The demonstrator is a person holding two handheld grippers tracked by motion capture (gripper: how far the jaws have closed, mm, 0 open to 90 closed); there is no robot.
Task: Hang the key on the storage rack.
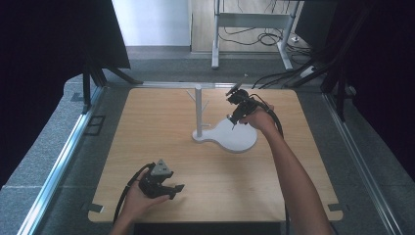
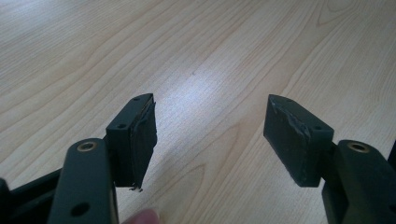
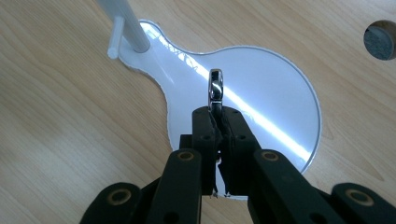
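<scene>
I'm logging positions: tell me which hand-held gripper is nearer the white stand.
Right. The right hand-held gripper hovers over the white stand, above its round base, shut on a small shiny metal piece. The left hand-held gripper sits open near the table's front edge, far away.

wood bench, round hole in its top. Grey floor, desk frame, loose cables behind.

Near the far middle of the light wooden counter stands a white branched post stand on a flat pear-shaped base, the one obstacle; its side pegs jut out, perhaps thinly. Bare wood lies open left, right and across the near half.
</scene>
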